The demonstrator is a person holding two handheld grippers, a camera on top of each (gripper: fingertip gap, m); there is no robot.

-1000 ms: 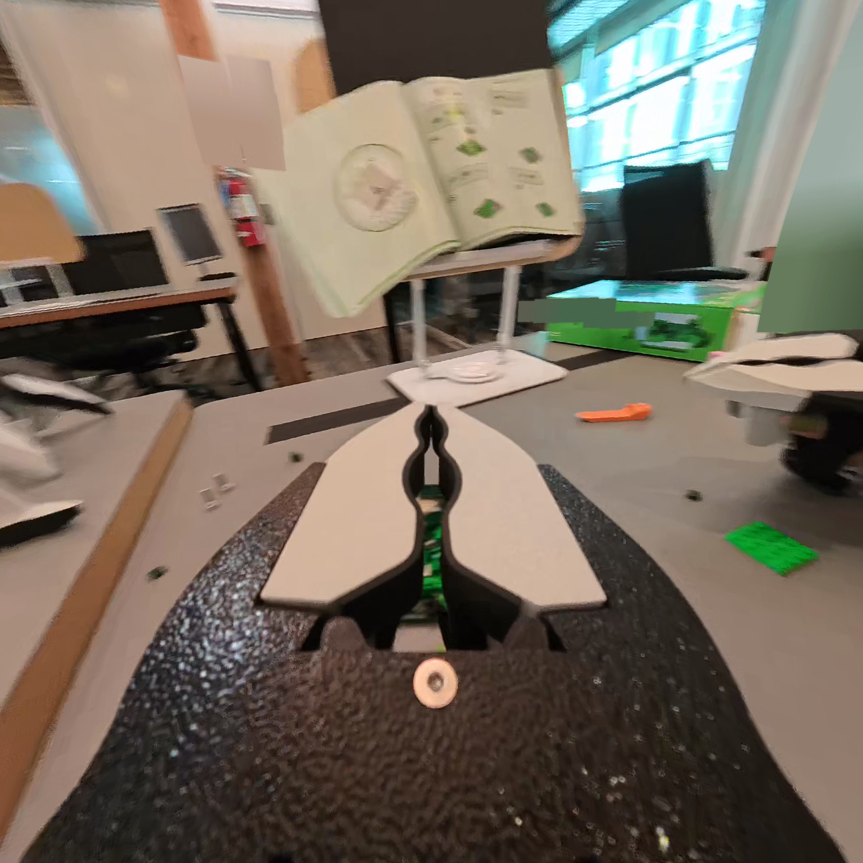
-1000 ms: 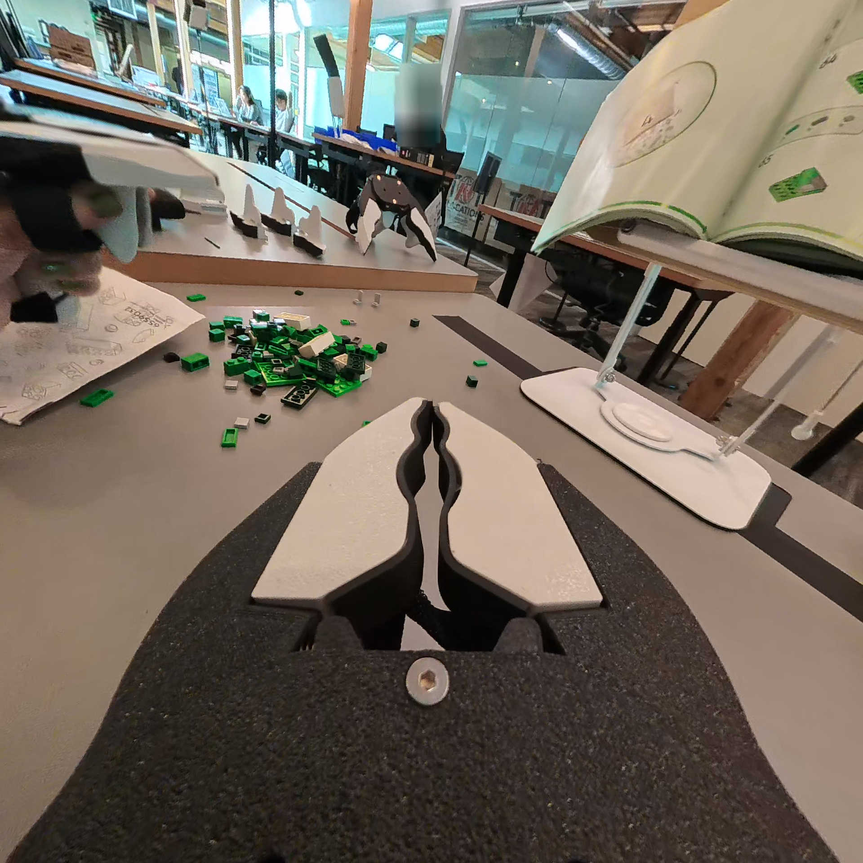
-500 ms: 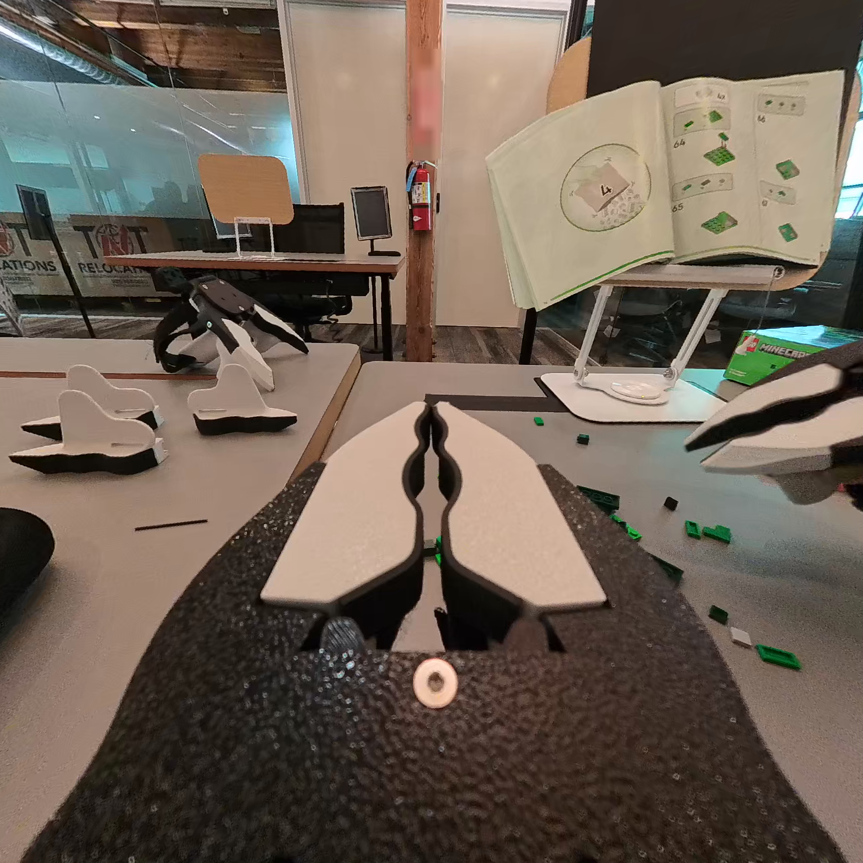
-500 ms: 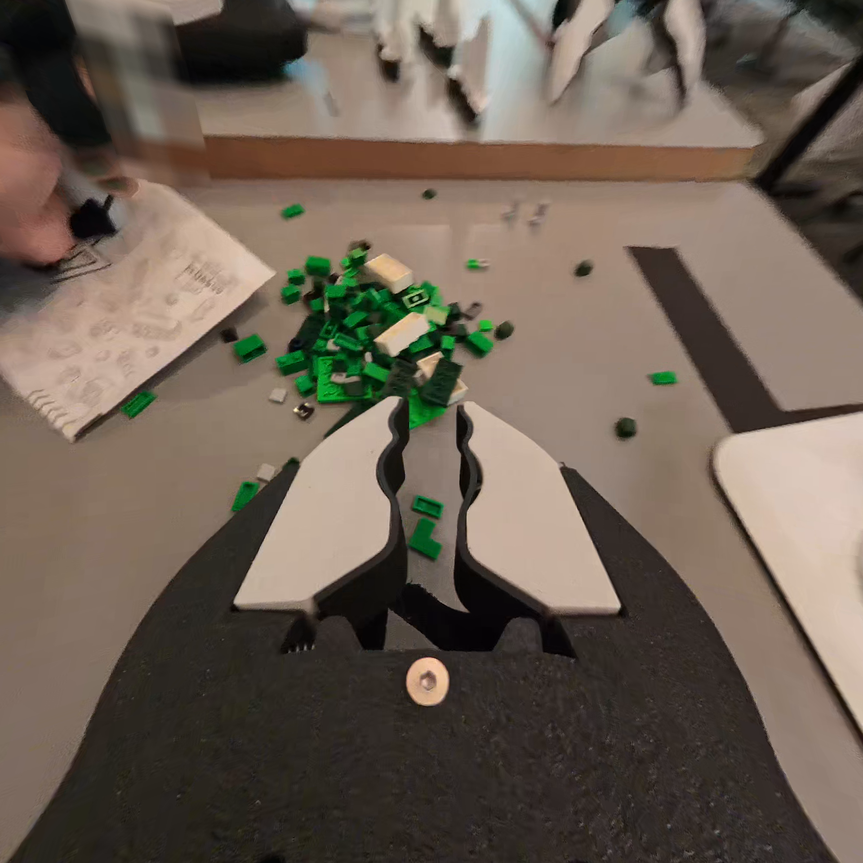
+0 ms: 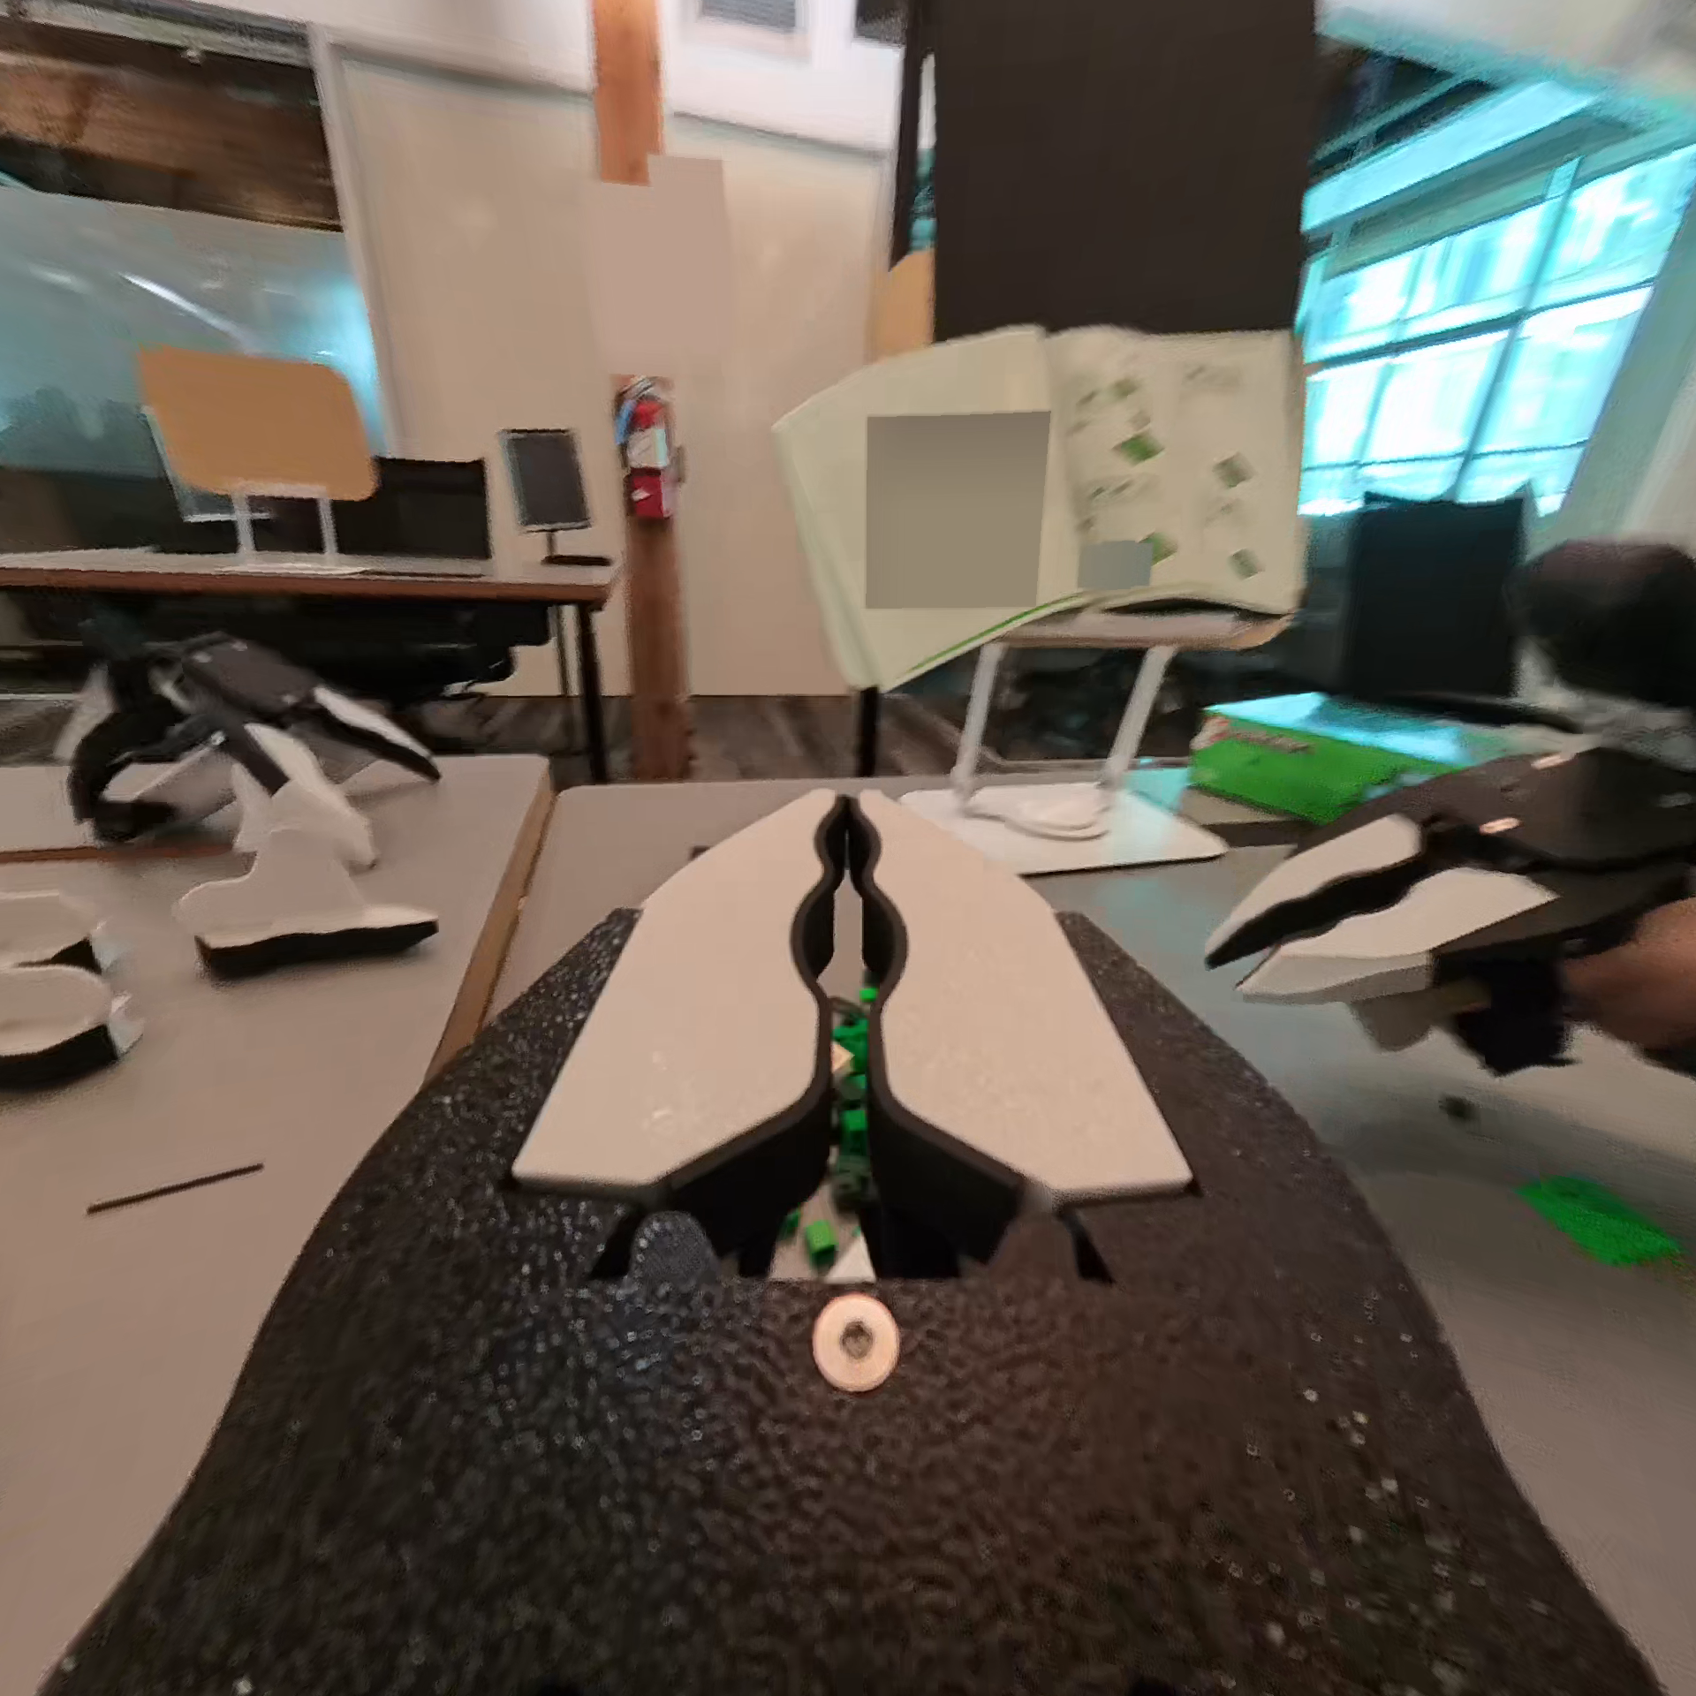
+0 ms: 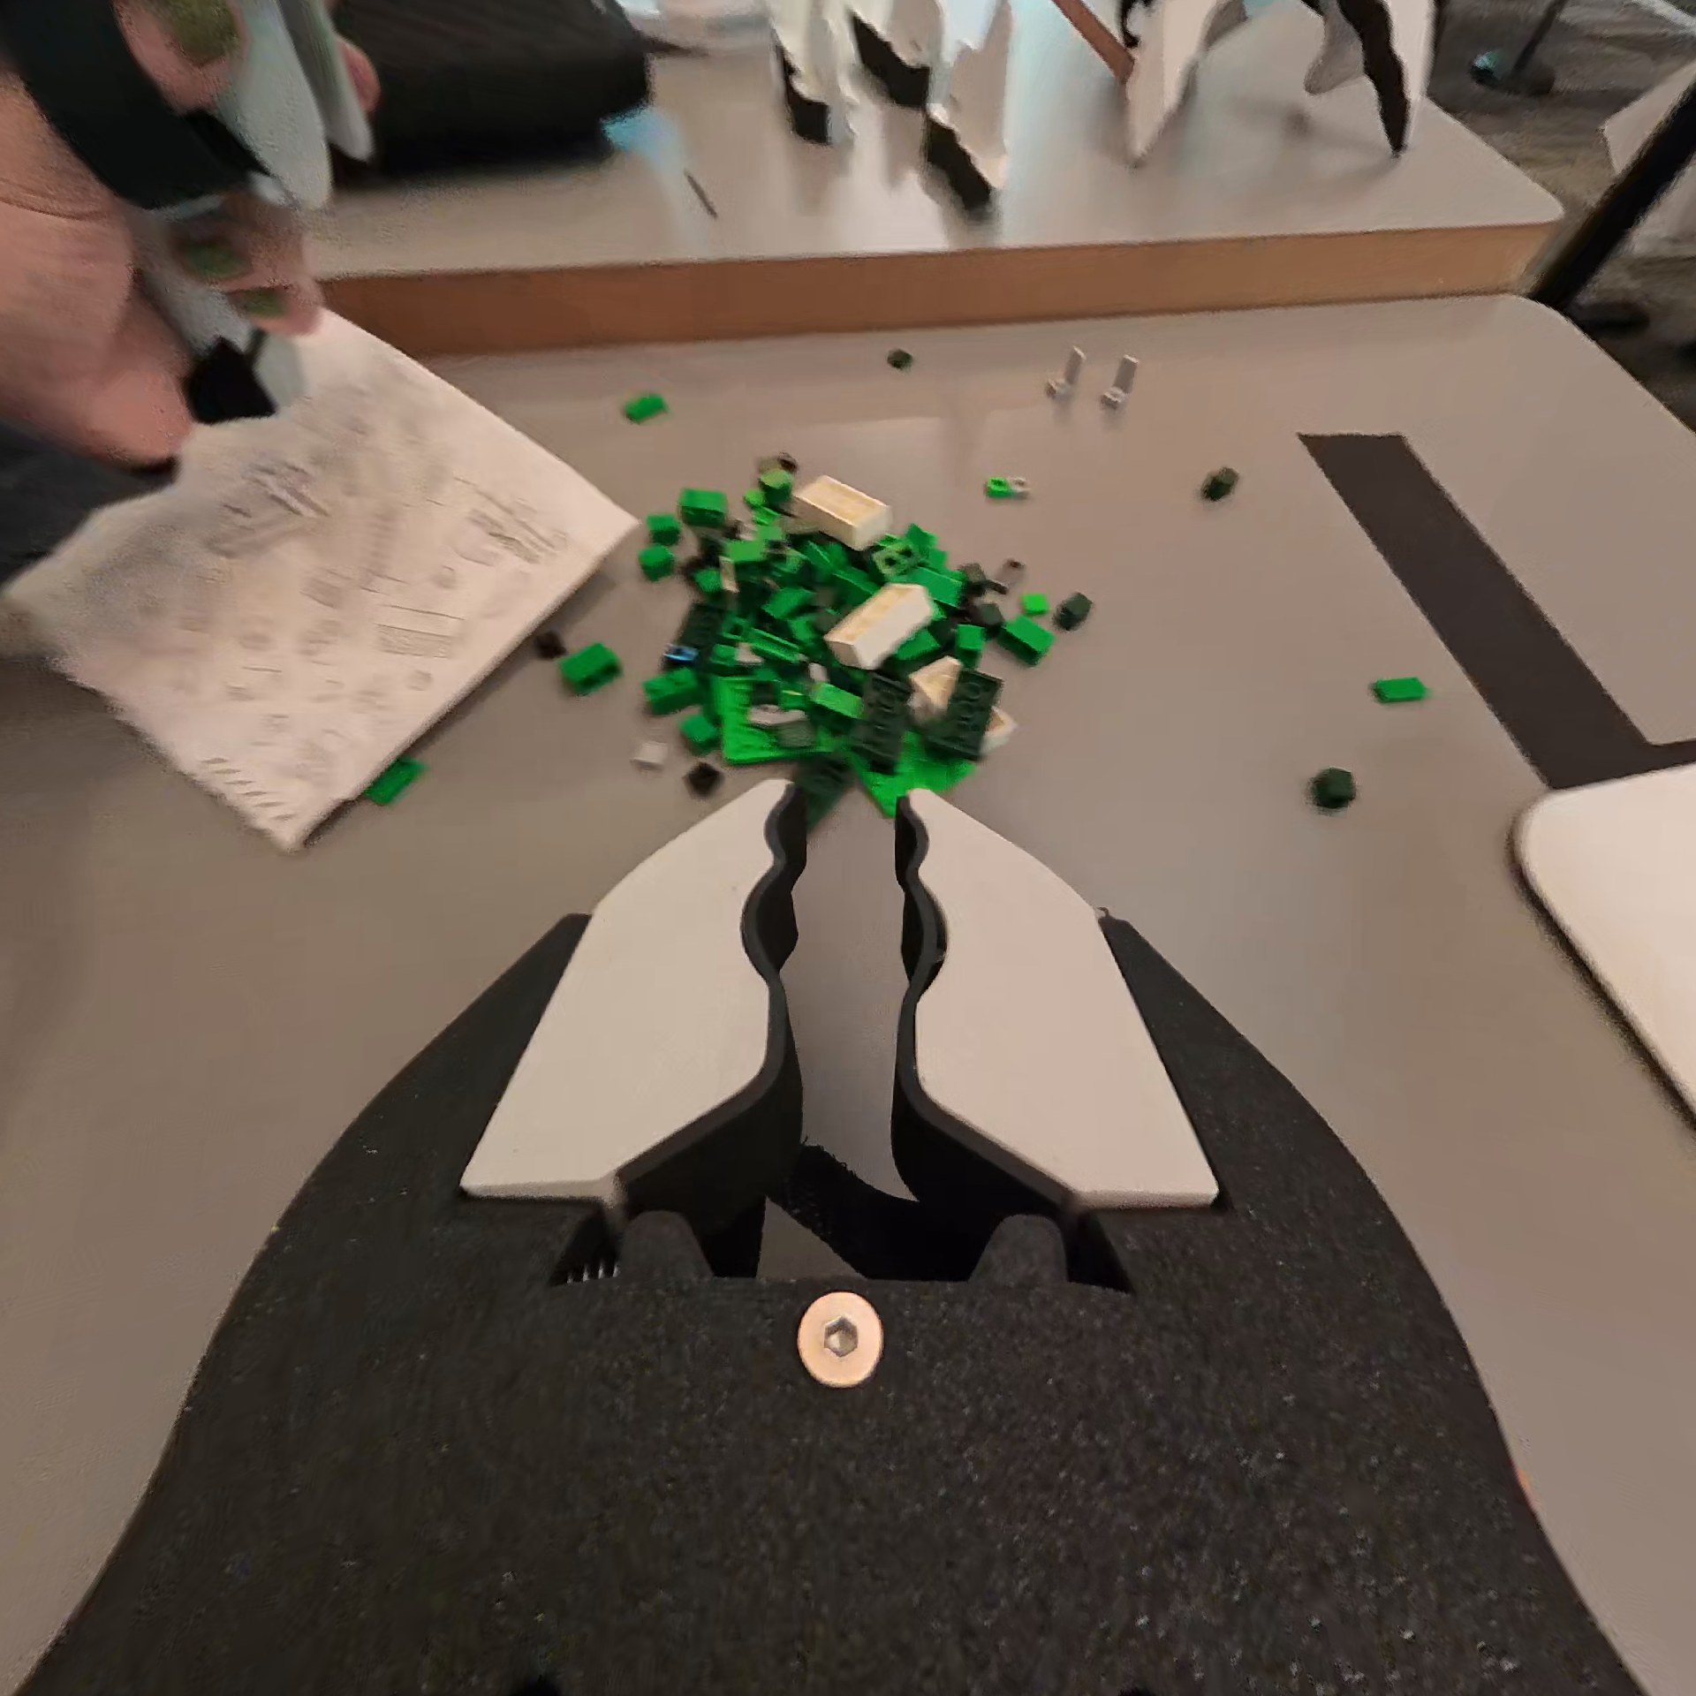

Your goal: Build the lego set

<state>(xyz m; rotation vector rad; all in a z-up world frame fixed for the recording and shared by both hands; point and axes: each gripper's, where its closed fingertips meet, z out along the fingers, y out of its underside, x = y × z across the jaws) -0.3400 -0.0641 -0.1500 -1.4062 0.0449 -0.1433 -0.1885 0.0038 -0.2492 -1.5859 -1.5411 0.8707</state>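
Nearest us, our right gripper [image 6: 849,808] hangs with fingers apart just short of the brick pile [image 6: 831,642] on the grey table [image 6: 1193,918]. Two white bricks top the heap. Our left gripper [image 5: 846,808] has its fingertips together above green bricks. Beyond stands one open booklet [image 5: 1037,496], and a green box [image 5: 1303,762].

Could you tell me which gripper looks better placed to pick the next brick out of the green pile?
Probably the right gripper: it is open, angled down, its tips at the near edge of the brick pile. The left gripper is shut, aimed level above the pile.
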